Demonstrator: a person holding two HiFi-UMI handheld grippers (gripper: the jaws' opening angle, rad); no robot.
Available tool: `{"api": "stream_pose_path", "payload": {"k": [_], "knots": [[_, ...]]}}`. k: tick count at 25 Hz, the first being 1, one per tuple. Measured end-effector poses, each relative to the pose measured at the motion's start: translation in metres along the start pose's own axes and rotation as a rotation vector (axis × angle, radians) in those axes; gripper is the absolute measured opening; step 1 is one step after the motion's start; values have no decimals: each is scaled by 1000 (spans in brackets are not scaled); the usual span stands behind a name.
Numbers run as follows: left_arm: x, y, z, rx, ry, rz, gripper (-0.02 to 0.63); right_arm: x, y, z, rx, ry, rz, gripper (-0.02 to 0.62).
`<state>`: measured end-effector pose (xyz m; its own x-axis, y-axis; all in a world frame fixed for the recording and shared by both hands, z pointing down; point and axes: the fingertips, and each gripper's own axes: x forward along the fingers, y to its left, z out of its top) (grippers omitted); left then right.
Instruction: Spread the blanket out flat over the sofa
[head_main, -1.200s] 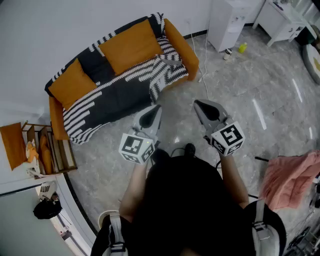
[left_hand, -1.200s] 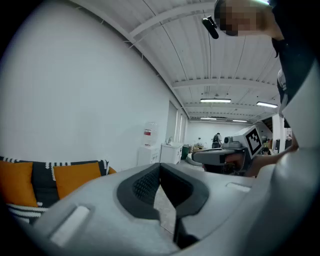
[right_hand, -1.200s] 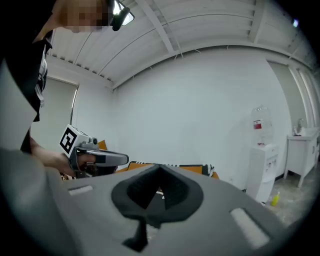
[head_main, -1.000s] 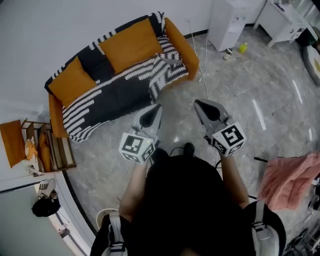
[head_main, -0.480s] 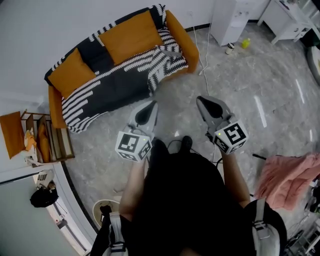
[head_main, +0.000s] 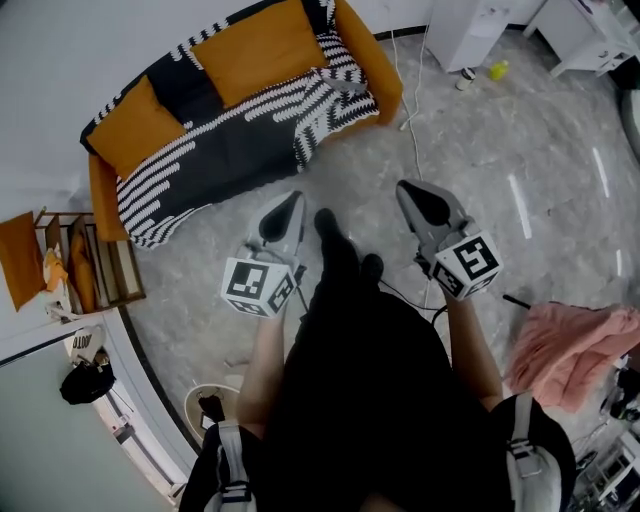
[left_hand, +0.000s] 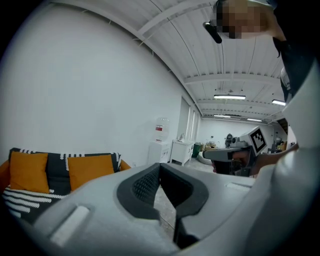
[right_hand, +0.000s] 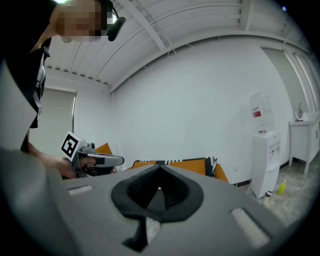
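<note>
I am facing the sofa (head_main: 378, 75), standing well apart from it with one shoe (head_main: 328, 228) forward on the marble floor (head_main: 520, 170). The blanket (head_main: 225, 155), black with white stripes, is lying over the seat and up the backrest behind the two orange cushions (head_main: 262, 52). Its left end is hanging down toward the floor. Its right end (head_main: 335, 95) is looking rumpled and folded over on itself, so I am judging that as the part left to flatten.

My left gripper (head_main: 292, 202) and right gripper (head_main: 406, 190) are both pressed together with nothing between the jaws, pointing toward the sofa. To do this well I am planning to close in, open both and pinch the bunched edge at two well-separated spots. Then I am meaning to draw it flat toward the sofa's right arm without pulling the smooth part off the seat.

Off to my right a pink cloth (head_main: 570, 350) is lying in a heap. A wooden rack (head_main: 85, 270) is standing by the sofa's left end and a white dispenser (head_main: 470, 25) by the wall, all clear of me. Only the cable (head_main: 412, 115) is trailing near my path, with a small yellow bottle (head_main: 497, 70) beyond it.
</note>
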<state>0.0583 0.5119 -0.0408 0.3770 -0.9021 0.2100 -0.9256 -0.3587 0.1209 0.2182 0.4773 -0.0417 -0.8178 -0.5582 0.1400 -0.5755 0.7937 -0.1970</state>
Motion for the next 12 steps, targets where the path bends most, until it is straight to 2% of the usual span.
{"api": "stream_pose_path", "payload": {"k": [8, 12], "knots": [[50, 36, 9, -4, -4, -39, 11, 50, -23, 13, -41, 50, 10, 3], [71, 71, 19, 5, 0, -44, 11, 88, -34, 29, -68, 56, 7, 2]]}}
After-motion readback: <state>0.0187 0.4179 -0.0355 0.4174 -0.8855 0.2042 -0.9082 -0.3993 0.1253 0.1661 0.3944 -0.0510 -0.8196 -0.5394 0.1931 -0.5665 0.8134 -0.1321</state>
